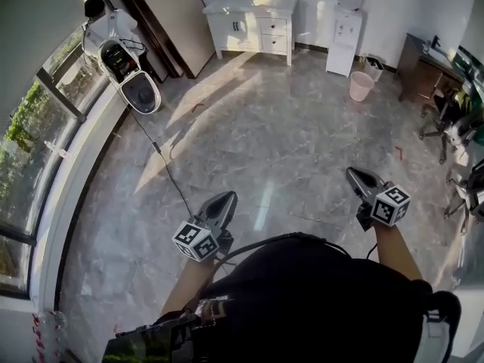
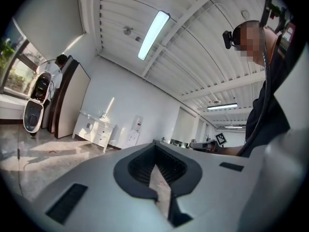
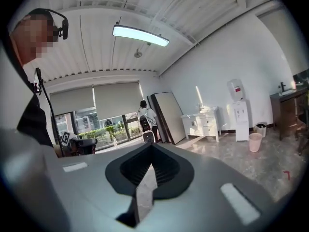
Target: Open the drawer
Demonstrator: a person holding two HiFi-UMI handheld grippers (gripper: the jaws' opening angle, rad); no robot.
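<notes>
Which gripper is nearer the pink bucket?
Right. The pink bucket stands on the floor almost straight ahead of the right gripper; the left gripper is farther away, off to the bucket's left.

Glossy marble-look floor (image 1: 287, 150); smooth white-painted drawer cabinet (image 1: 253, 25).

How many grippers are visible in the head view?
2. The left gripper is below the middle, left of centre; the right gripper is further right and slightly higher. None seems hidden.
</notes>
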